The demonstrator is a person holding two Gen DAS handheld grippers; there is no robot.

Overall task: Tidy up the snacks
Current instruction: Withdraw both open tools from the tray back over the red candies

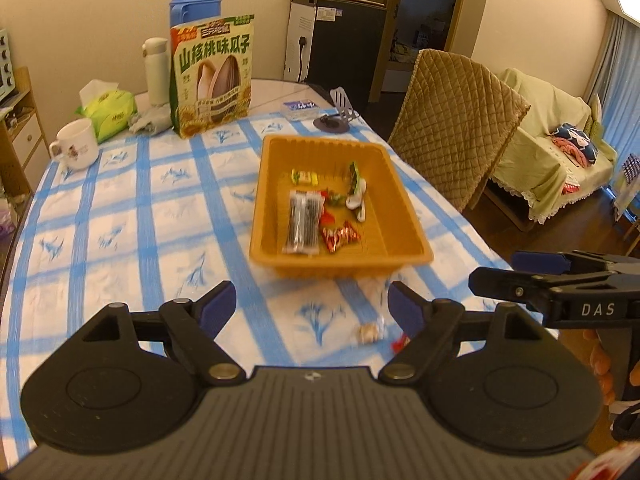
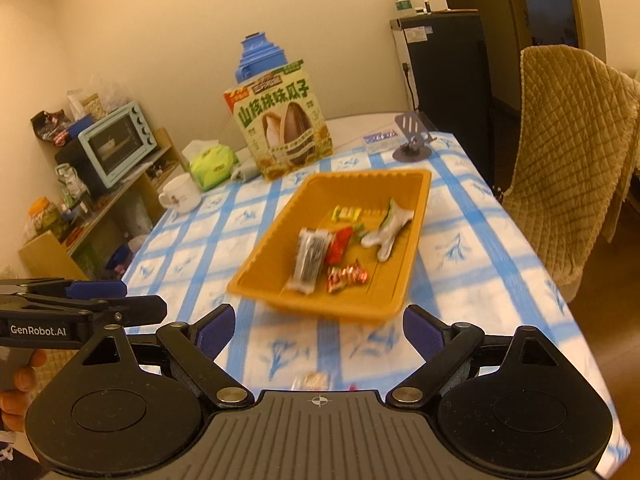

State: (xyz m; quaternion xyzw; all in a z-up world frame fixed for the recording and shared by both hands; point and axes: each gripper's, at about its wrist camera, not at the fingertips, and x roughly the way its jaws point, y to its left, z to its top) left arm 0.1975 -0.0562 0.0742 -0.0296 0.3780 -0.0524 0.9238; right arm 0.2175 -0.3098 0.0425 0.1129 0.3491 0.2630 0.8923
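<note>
Two loose sweets are left on the blue-and-white checked tablecloth (image 1: 120, 216), just ahead of the left claw (image 1: 310, 306): a small pale candy in a clear wrapper (image 1: 370, 332) lying between its spread fingers but nearer the right-hand one, and a little red-wrapped candy (image 1: 400, 343) right beside that finger's base, partly hidden by it. Beyond both claws sits the shallow orange plastic tray (image 1: 272, 200), already holding a long dark packet in clear film (image 1: 303, 222), some red foil sweets (image 1: 340, 236), a yellow-and-green piece (image 1: 304, 177) and a white-and-green wrapper (image 1: 356, 194). The likeliest trouble, as I see it, is with the tiny, flat candies: they lie low on soft cloth, so fingers closing over one could pinch up the fabric instead, or nudge the sweet sideways and skate it towards the near table edge. The two candies are also near one another, so a sloppy close could knock the red one away. The pictures are blurred, which makes the candies' exact lie hard to judge. The left claw is spread wide, holding nothing and touching nothing I can see. The right claw (image 2: 318, 330) is likewise wide apart and empty, hovering over the cloth with the pale candy just under its front and the tray directly ahead. The two claws hang near each other, so a hasty reach by both could clash them.
</note>
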